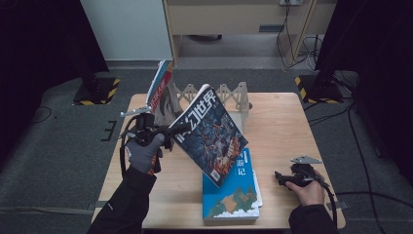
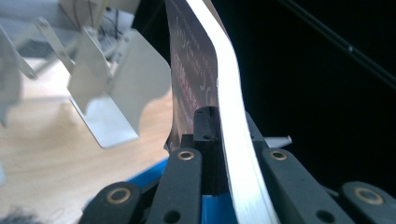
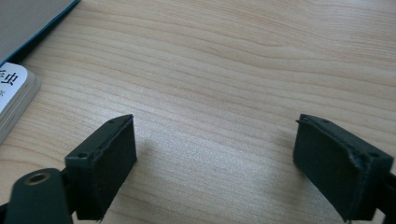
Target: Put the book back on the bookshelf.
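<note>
My left gripper (image 1: 178,129) is shut on the edge of a dark blue magazine (image 1: 210,134) with white characters on its cover. It holds the magazine tilted in the air above the table (image 1: 282,126). In the left gripper view the two black jaws (image 2: 229,135) pinch the magazine's white page edge (image 2: 229,84). A blue book (image 1: 234,195) lies flat on the table beneath it. My right gripper (image 1: 278,176) rests low at the table's front right, beside the blue book. Its jaws (image 3: 215,158) stand wide open over bare wood, with nothing between them.
A white metal book rack (image 1: 229,95) stands at the back of the table; its dividers (image 2: 116,93) are close to the lifted magazine. Another magazine (image 1: 160,90) leans upright at the rack's left end. A book's corner (image 3: 14,98) lies left of my right gripper.
</note>
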The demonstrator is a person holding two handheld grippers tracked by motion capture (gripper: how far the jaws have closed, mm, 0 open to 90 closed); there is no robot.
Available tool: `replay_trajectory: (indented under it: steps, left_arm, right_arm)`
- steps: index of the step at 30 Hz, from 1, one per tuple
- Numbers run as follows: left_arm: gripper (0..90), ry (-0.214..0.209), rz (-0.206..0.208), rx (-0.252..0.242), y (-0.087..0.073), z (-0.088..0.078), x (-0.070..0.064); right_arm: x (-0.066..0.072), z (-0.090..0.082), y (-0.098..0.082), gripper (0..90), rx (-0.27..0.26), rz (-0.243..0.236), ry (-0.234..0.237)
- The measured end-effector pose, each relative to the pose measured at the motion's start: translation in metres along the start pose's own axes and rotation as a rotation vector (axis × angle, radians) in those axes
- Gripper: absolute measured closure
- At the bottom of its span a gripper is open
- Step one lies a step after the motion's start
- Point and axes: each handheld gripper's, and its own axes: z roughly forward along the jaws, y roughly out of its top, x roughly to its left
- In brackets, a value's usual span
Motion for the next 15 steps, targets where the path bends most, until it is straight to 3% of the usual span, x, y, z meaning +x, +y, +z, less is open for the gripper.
replay_trajectory:
  steps: [1, 7, 15]
  left_arm:
    - [82.2, -0.004, -0.002, -0.011, 0.003, -0.002, 0.001]
    - [82.2, 0.078, 0.043, -0.045, 0.024, -0.013, -0.001]
    - [82.2, 0.102, 0.044, -0.108, 0.047, -0.031, -0.001]
  right_arm:
    - [0.0, 0.001, -0.001, 11.4, -0.003, -0.007, -0.002]
    - [0.003, 0.003, -0.002, 7.6, -0.015, -0.022, -0.011]
    - [0.004, 0.005, -0.004, 5.4, -0.04, -0.018, -0.015]
